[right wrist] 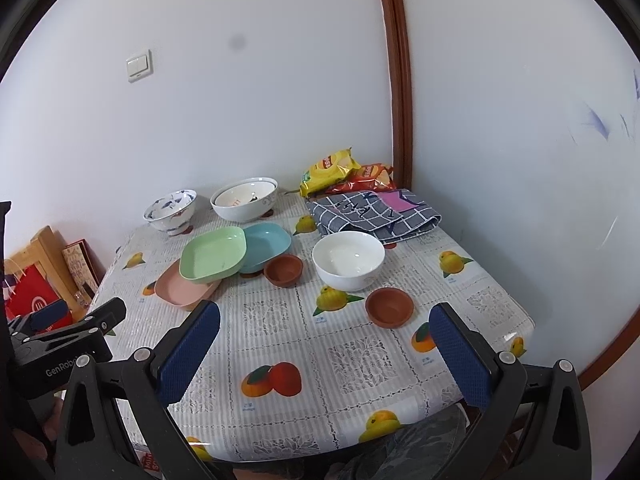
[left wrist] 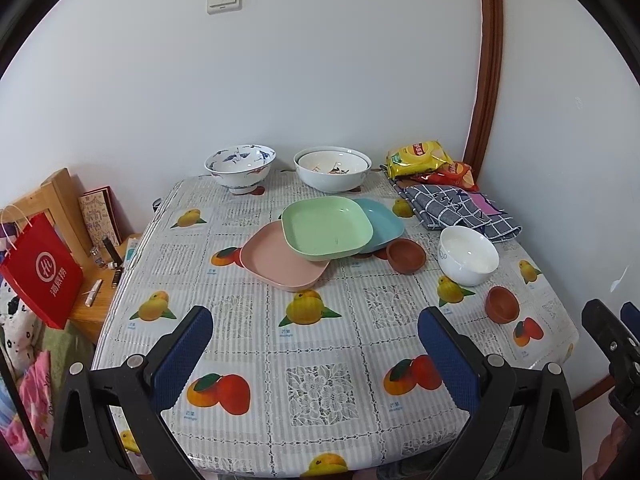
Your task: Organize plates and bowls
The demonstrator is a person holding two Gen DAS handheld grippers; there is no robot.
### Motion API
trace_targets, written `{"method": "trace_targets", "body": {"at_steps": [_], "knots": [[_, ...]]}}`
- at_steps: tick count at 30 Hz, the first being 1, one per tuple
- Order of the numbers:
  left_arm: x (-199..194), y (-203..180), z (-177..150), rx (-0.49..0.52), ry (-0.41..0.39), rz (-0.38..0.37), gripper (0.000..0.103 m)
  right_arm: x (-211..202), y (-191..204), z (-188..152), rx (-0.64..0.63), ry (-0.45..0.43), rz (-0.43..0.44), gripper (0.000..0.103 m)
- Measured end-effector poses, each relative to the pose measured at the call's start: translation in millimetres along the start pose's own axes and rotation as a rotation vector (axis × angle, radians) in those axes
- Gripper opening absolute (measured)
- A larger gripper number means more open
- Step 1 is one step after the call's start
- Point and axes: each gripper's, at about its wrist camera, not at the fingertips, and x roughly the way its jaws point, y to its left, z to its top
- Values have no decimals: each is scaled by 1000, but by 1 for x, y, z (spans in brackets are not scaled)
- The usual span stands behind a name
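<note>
A green plate (left wrist: pixel 326 232) (right wrist: pixel 212 254) rests tilted across a pink plate (left wrist: pixel 276 266) (right wrist: pixel 182 288) and a blue plate (left wrist: pixel 382 222) (right wrist: pixel 266 244) mid-table. A white bowl (left wrist: pixel 468 254) (right wrist: pixel 348 258) stands to their right, with one small brown bowl (left wrist: pixel 406 255) (right wrist: pixel 283 270) beside the plates and another (left wrist: pixel 502 304) (right wrist: pixel 389 306) nearer the front. A blue-patterned bowl (left wrist: pixel 240 166) (right wrist: pixel 171 208) and nested white bowls (left wrist: pixel 332 170) (right wrist: pixel 245 198) stand at the back. My left gripper (left wrist: pixel 316 330) and right gripper (right wrist: pixel 326 324) are open and empty above the table's front edge.
The table (left wrist: pixel 320 384) has a fruit-print cloth. Snack bags (left wrist: pixel 428 162) (right wrist: pixel 340 172) and a folded checked cloth (left wrist: pixel 456 208) (right wrist: pixel 376 212) lie at the back right. A red bag (left wrist: pixel 40 272) hangs by a wooden side shelf on the left. Walls close the back and right.
</note>
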Motion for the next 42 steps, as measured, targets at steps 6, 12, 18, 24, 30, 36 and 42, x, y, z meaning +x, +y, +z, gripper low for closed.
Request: {"method": "trace_targets", "body": {"at_steps": [6, 12, 18, 24, 30, 36, 42], "knots": [[3, 2, -3, -6, 7, 17, 103, 6, 3, -1, -12, 17, 7, 103], [3, 11, -5, -31, 12, 37, 103, 10, 10, -4, -31, 31, 21, 103], [1, 12, -5, -47, 7, 24, 103, 6, 13, -6, -52, 25, 13, 103], [0, 10, -6, -36, 6, 25, 103, 6, 7, -4, -13, 23, 17, 103], [1, 12, -6, -39, 13, 28, 103, 6, 7, -4, -14, 18, 16, 103], [4, 14, -8, -53, 12, 28, 103, 9, 7, -6, -4, 26, 40, 103], [15, 8, -10, -36, 25, 20, 103, 19, 6, -9, -4, 36, 33, 103]]}}
